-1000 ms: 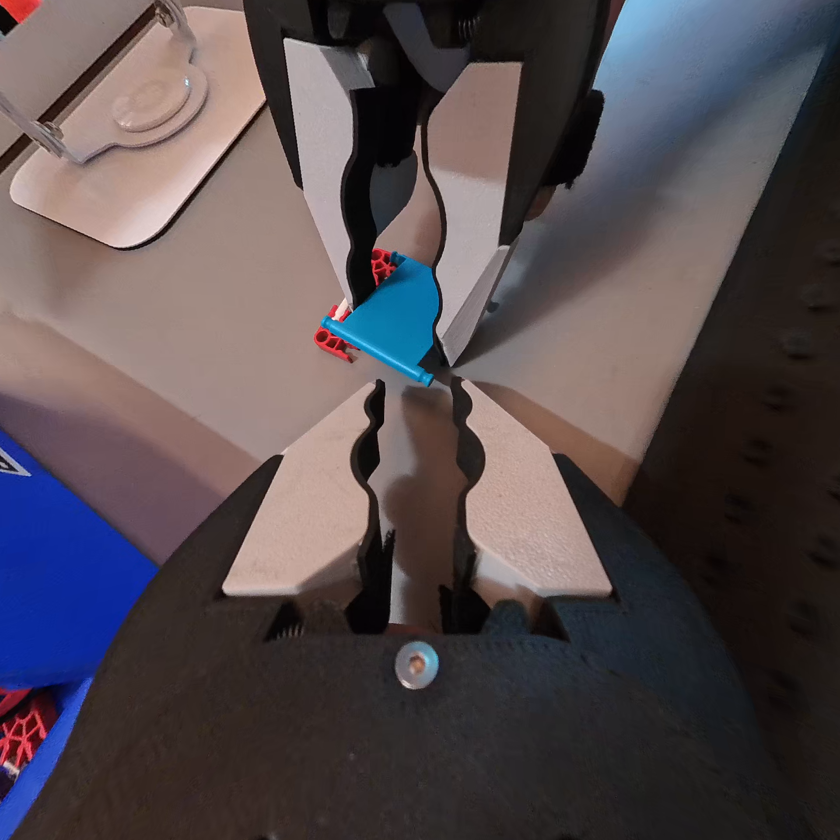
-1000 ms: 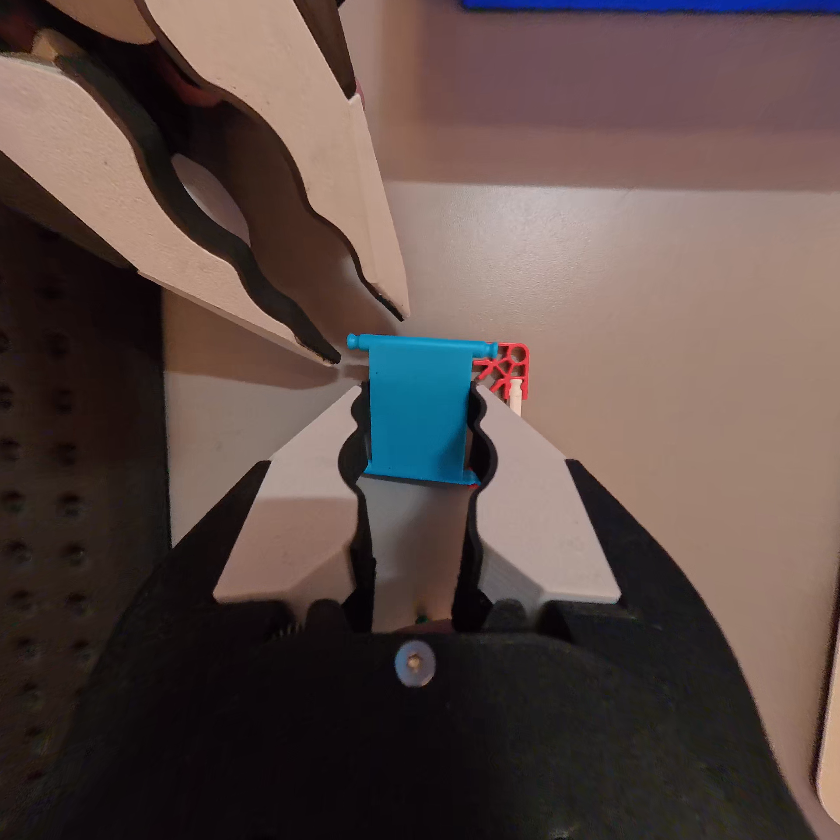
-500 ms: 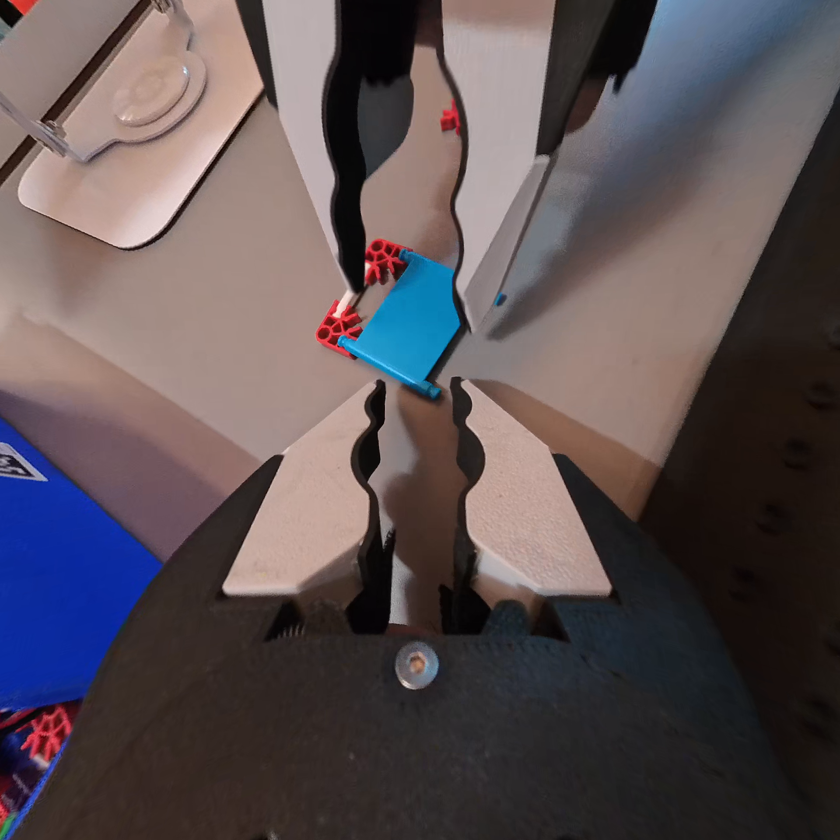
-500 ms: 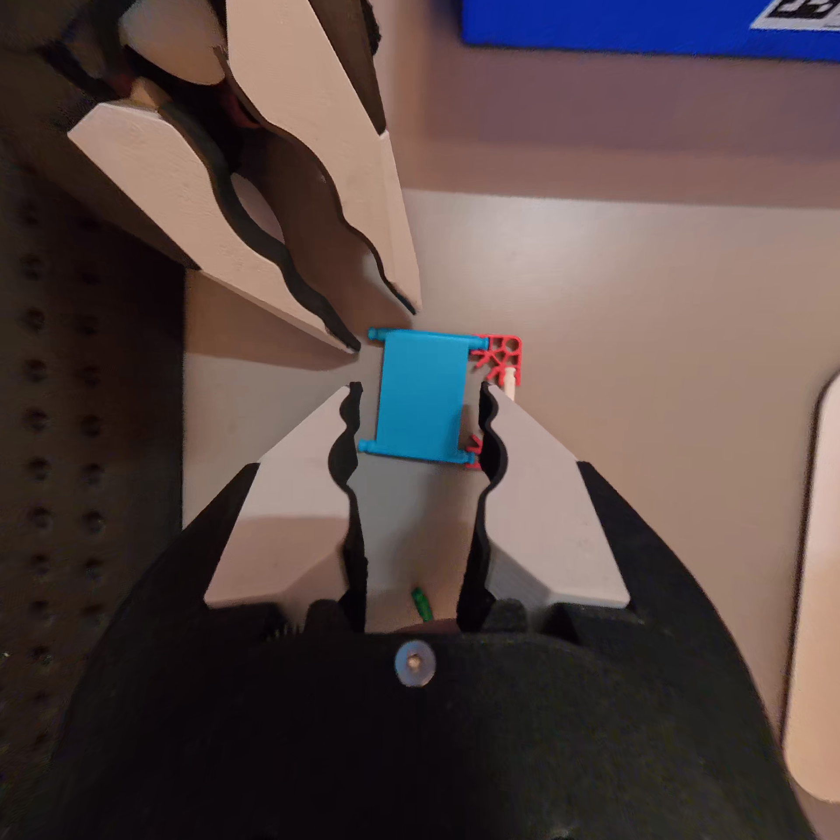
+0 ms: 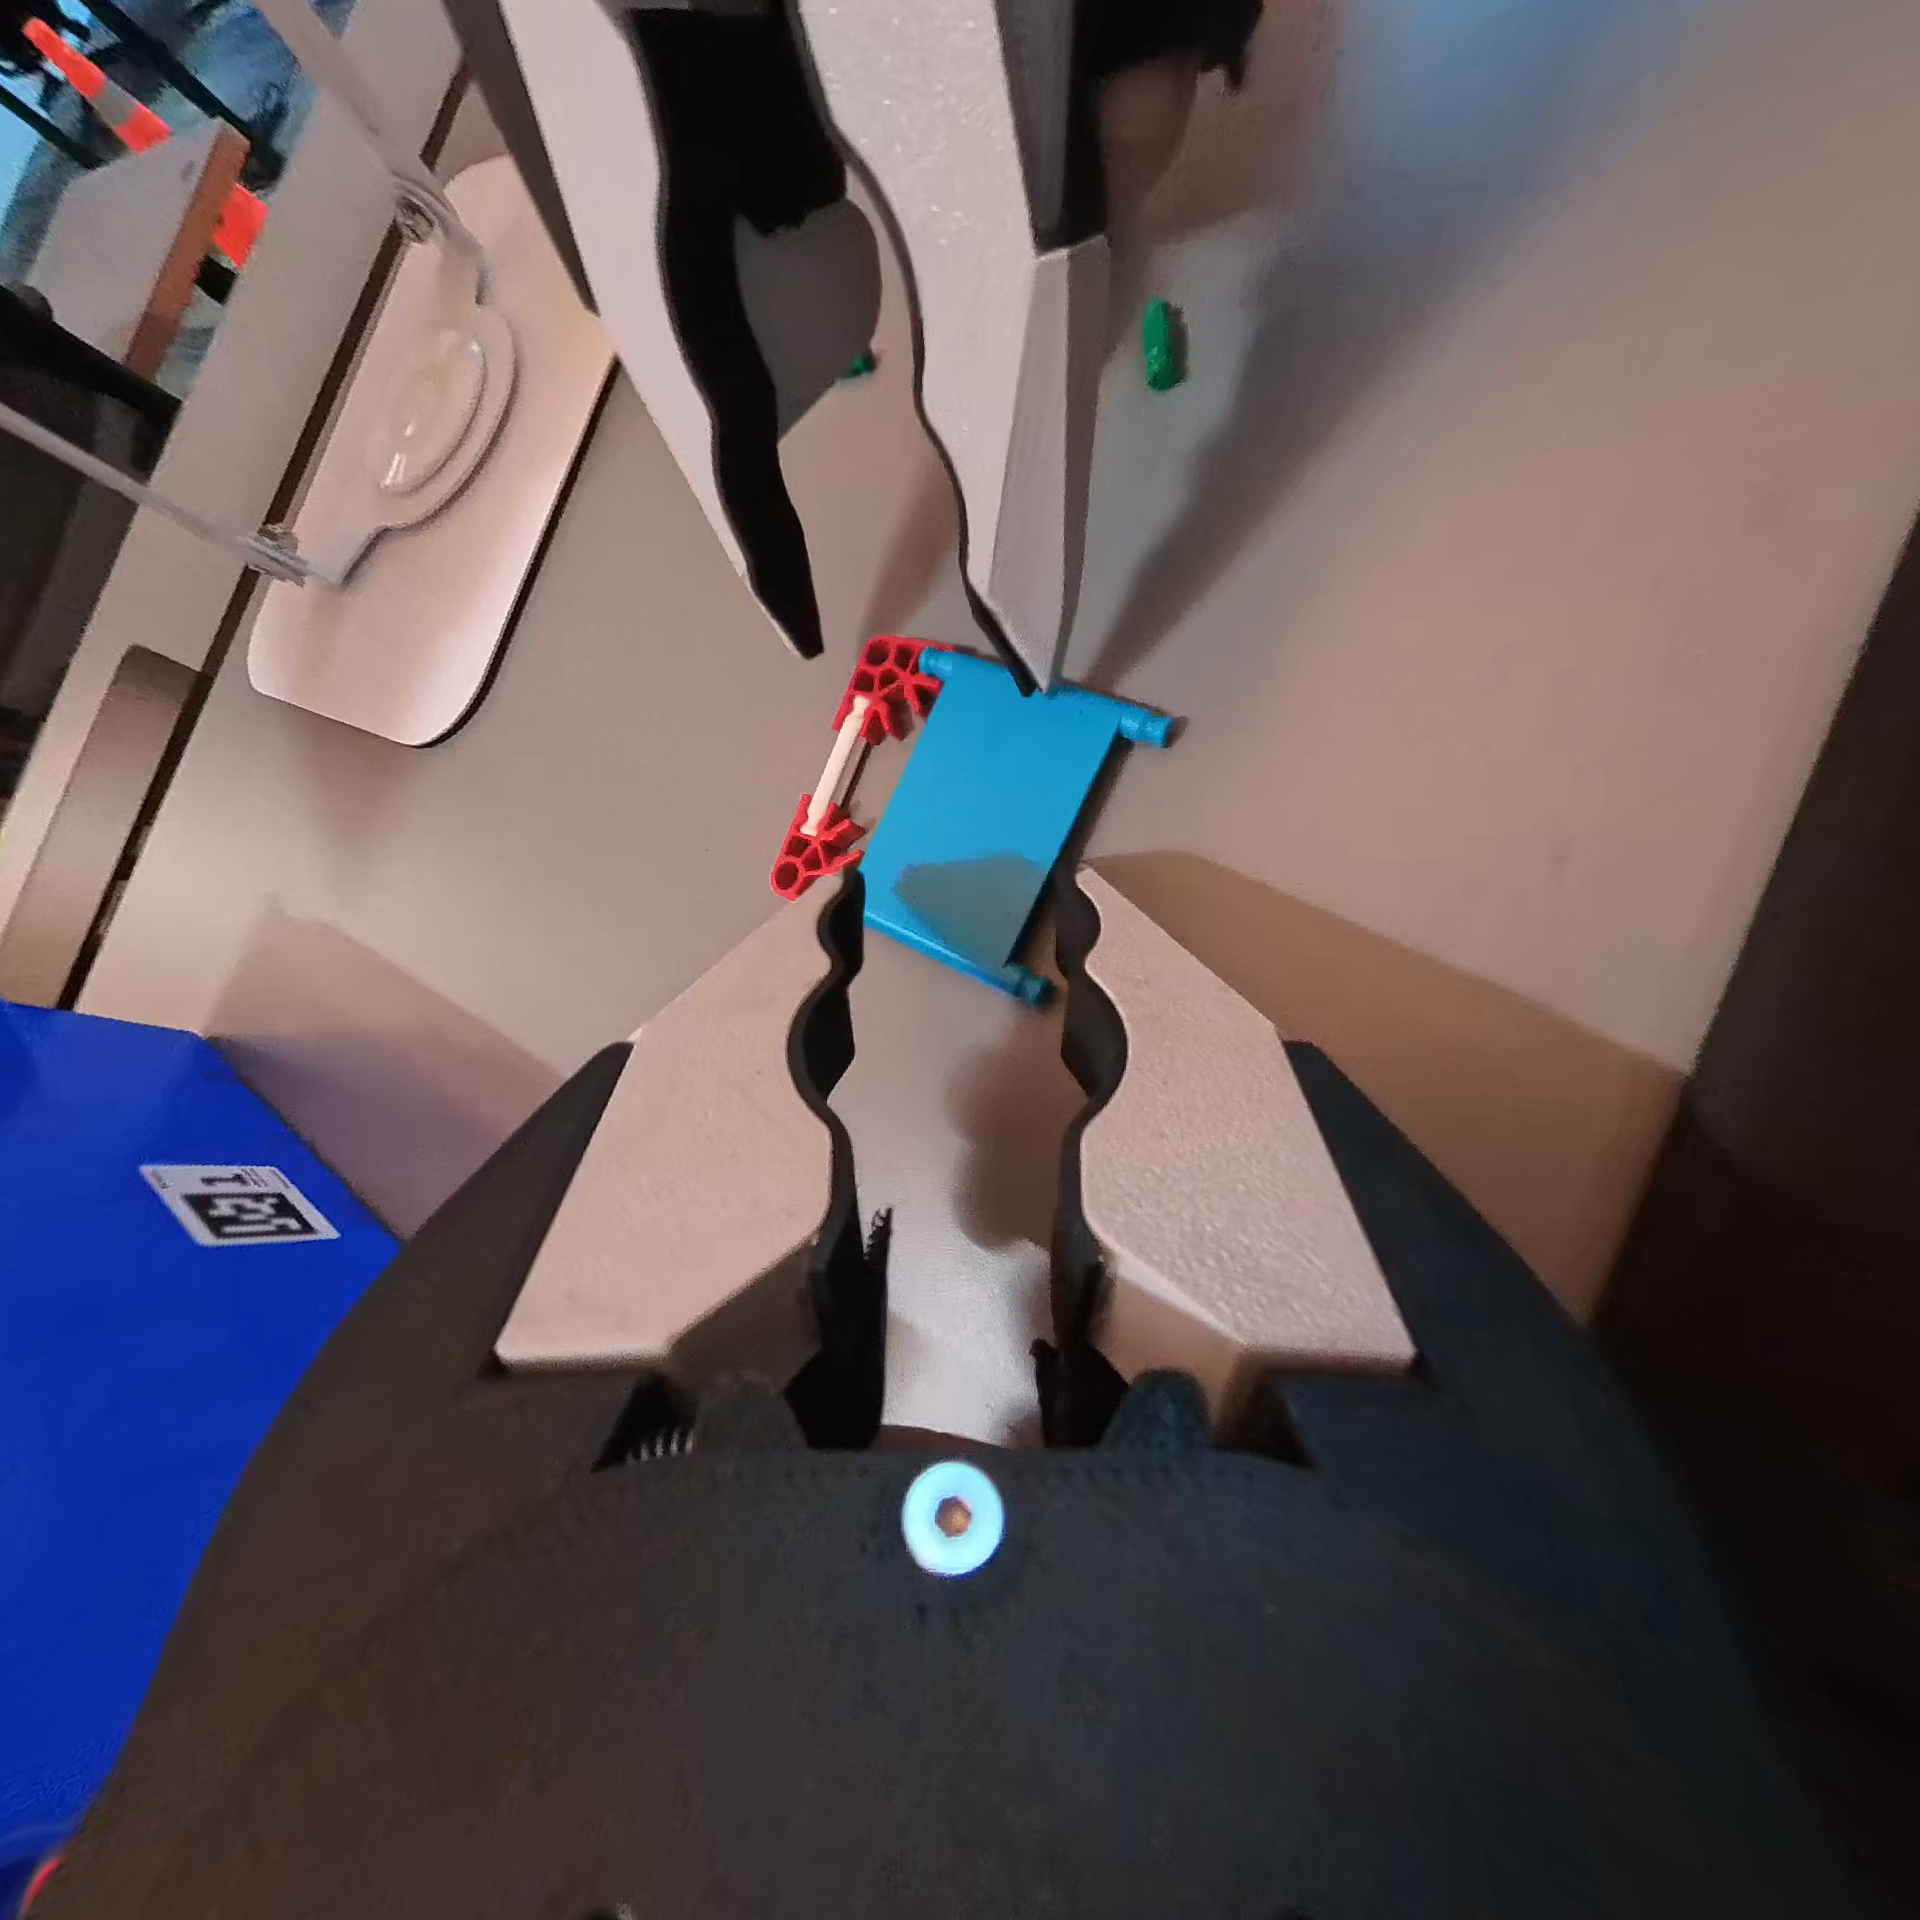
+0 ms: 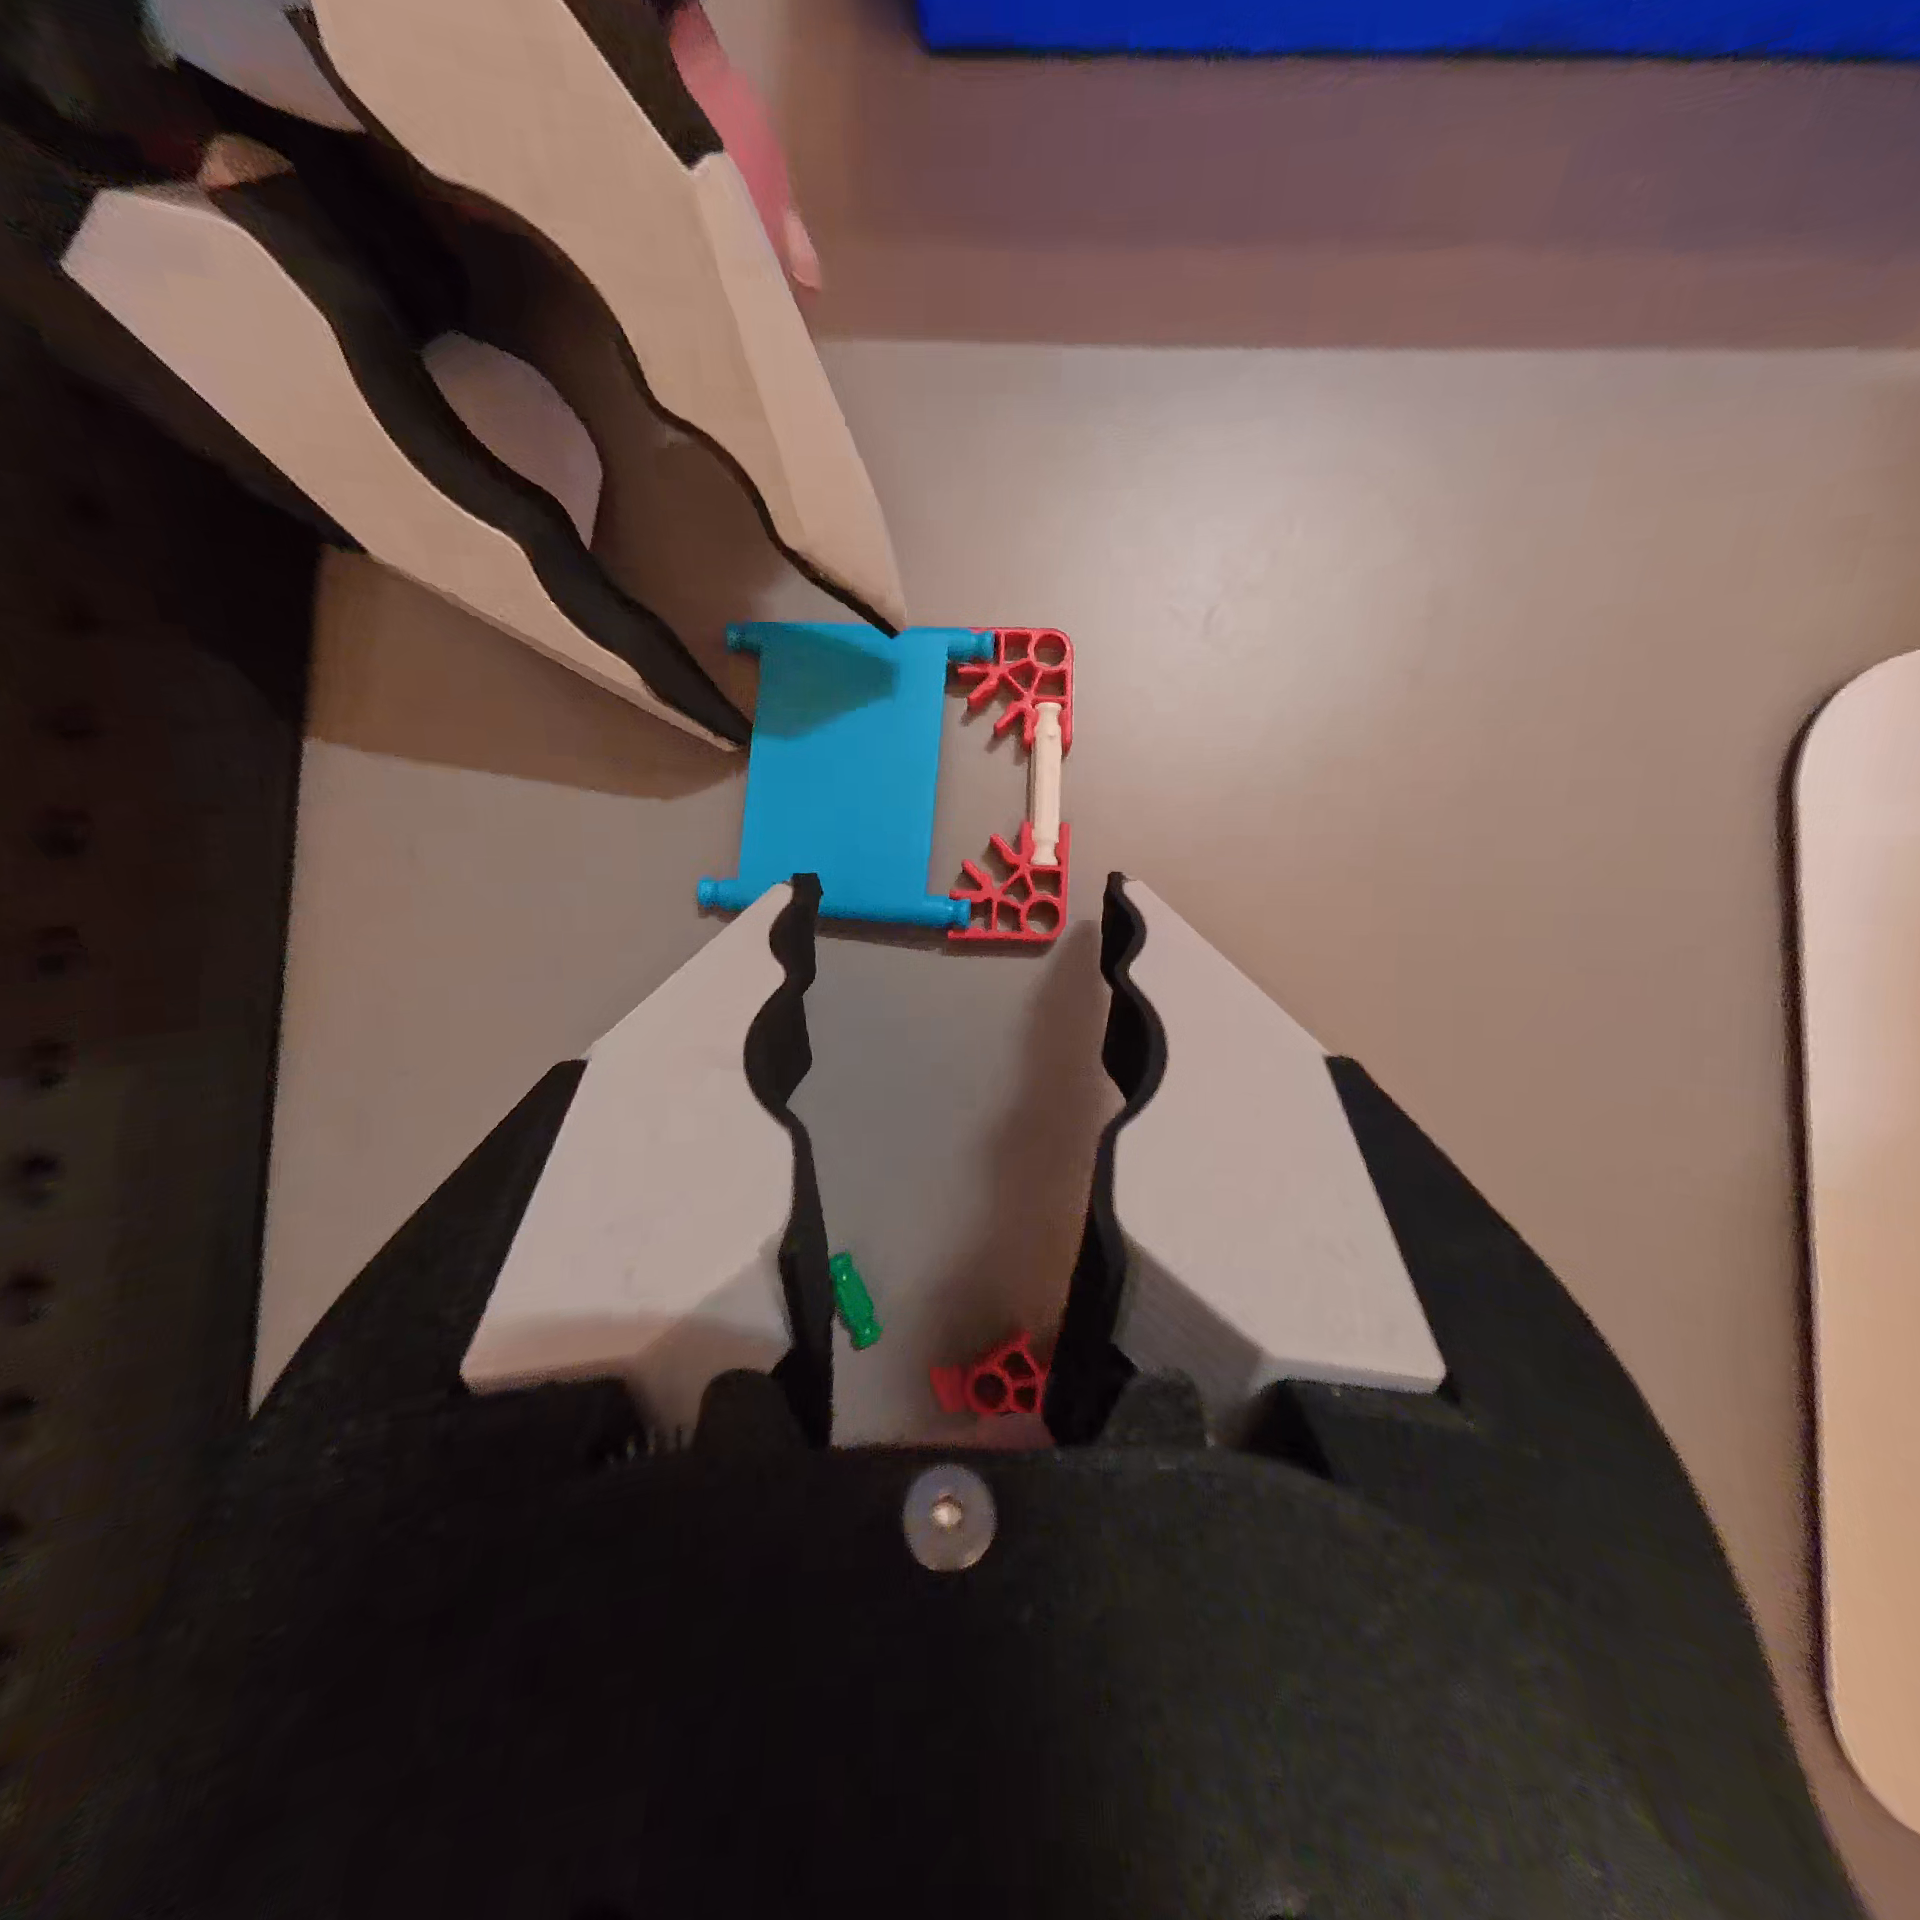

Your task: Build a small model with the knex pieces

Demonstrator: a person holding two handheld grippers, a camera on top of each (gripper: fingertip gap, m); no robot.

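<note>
A: Beige table (image 6: 1351, 623), a blue bin (image 5: 125, 1299) at one edge, a pale board (image 6: 1860, 1143) at the other.

B: And mid-table?

A: A blue panel (image 6: 847, 774) lying flat, clipped to two red connectors (image 6: 1023, 665) joined by a white rod (image 6: 1046, 779). Looks light, stiff and thin; I'd take it by the side edges.

B: The grippers?

A: Left gripper (image 5: 956, 894) is parted and empty, tips at one end. Right gripper (image 6: 956, 894) is wider apart, empty, tips at the other end. A green peg (image 6: 854, 1299) lies loose nearby
</note>
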